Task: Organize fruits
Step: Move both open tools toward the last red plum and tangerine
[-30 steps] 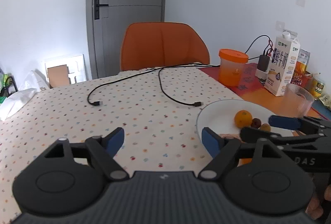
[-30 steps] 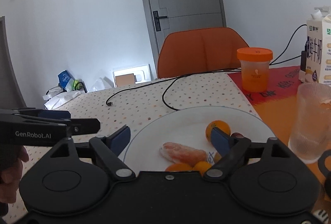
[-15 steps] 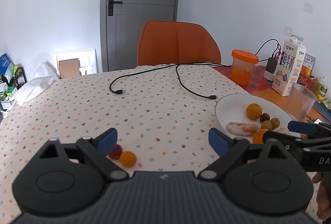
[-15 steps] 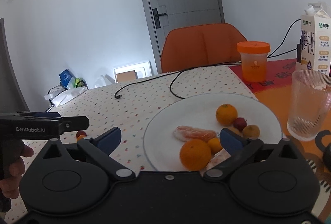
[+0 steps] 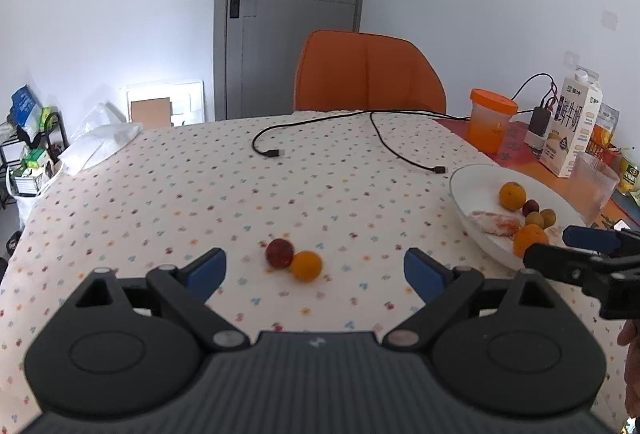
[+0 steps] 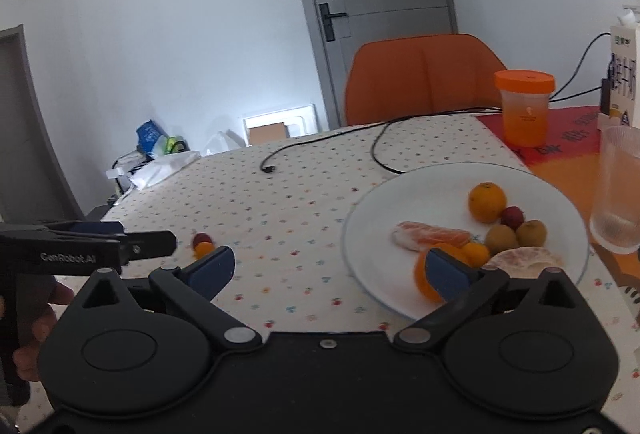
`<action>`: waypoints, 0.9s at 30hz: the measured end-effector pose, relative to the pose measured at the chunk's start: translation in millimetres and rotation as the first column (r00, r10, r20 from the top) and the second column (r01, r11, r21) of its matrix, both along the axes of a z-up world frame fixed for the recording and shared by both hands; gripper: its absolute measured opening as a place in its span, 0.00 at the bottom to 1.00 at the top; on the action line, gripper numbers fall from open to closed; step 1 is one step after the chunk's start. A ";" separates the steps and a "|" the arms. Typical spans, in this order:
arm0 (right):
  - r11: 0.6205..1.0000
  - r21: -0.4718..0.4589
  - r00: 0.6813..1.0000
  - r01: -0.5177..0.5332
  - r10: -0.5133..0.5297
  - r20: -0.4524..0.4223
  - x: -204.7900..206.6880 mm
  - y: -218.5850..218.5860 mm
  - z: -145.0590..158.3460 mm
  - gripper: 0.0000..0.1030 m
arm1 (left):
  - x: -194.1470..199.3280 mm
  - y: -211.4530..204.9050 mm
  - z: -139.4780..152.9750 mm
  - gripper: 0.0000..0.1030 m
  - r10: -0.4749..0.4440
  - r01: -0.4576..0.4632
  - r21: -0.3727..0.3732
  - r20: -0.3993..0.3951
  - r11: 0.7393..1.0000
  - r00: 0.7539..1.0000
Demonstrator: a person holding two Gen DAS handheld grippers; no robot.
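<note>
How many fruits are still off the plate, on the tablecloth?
2: a red fruit and a small orange one, touching, ahead of the open left gripper. None seem hidden.

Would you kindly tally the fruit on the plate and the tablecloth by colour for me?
Whole orange fruits: 4
Red fruits: 2
Brownish-green fruits: 2
Peeled citrus pieces: 2
Total: 10
</note>
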State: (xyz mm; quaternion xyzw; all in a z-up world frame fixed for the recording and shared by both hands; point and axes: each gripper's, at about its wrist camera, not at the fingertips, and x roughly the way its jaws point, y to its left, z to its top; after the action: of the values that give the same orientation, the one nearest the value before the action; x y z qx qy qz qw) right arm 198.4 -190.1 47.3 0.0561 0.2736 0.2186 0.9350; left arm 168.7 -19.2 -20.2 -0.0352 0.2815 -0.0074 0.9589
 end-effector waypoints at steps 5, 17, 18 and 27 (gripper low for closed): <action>0.999 -0.003 0.999 -0.036 0.036 -0.003 -6.1 14.8 0.0 1.00 | -8.0 11.6 -1.9 0.92 0.007 -0.007 -0.020 -0.003 1.000 1.000; 0.998 -0.012 0.997 -0.066 0.065 -0.043 -8.5 40.4 -5.6 1.00 | -21.0 32.1 -2.5 0.92 0.015 -0.015 -0.023 -0.013 1.000 1.000; 0.998 -0.011 0.997 -0.068 0.068 -0.046 -8.0 42.8 -6.0 1.00 | -21.3 34.3 -2.6 0.92 0.019 -0.020 -0.022 -0.014 1.000 1.000; 0.995 -0.008 0.993 -0.104 0.104 -0.063 -0.5 63.0 -9.1 0.99 | -21.4 49.4 -4.6 0.92 0.024 -0.024 -0.003 -0.026 1.000 0.999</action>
State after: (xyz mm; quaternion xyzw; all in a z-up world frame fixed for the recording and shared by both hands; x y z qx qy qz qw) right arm 197.9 -127.1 38.2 0.0434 0.3064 0.2637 0.9136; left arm 147.2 30.2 -24.8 -0.0402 0.2934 0.0042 0.9551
